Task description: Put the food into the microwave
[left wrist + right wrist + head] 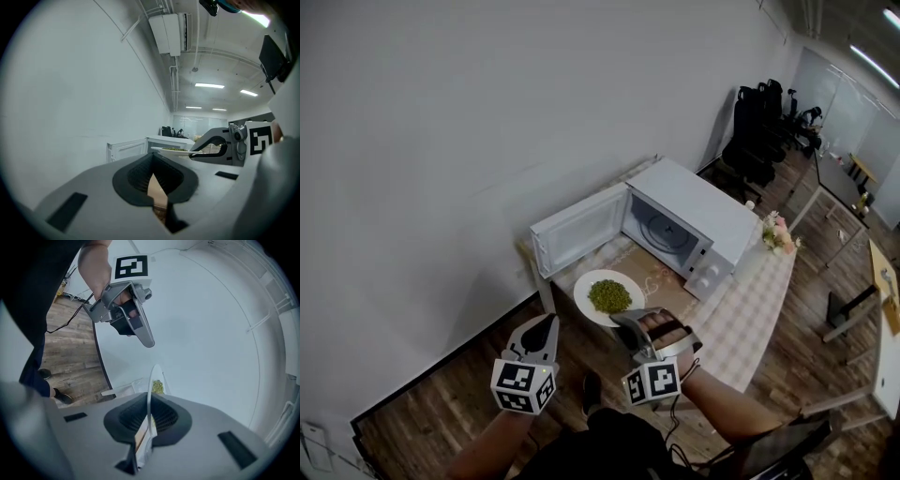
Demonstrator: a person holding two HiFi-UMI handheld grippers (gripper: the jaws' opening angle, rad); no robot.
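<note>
Head view shows what neither gripper view does: a white, box-shaped microwave [698,220] standing on a pale checked tablecloth [750,305]. Its door [578,236] is swung wide to the left, and a round glass turntable [661,231] is visible inside. Just in front of the opening is a round white plate [587,285] carrying a heap of small green food [609,296], which looks like peas or beans. The right gripper [630,322] is clamped on the plate's near rim and holds it roughly level. The left gripper [547,322] is to the left of the plate, apart from it, over a wooden plank floor [441,422].

Right gripper view shows the grip up close. The dark ribbed pads [164,416] press on the thin rim, with the plate seen edge-on and the green heap beyond them. Left gripper view shows its own jaws drawn together with nothing between them, leaving only a thin wedge of brown background. It also shows the plate side-on as a flat, shallow disc. Black office chairs [759,131] stand far behind the microwave.
</note>
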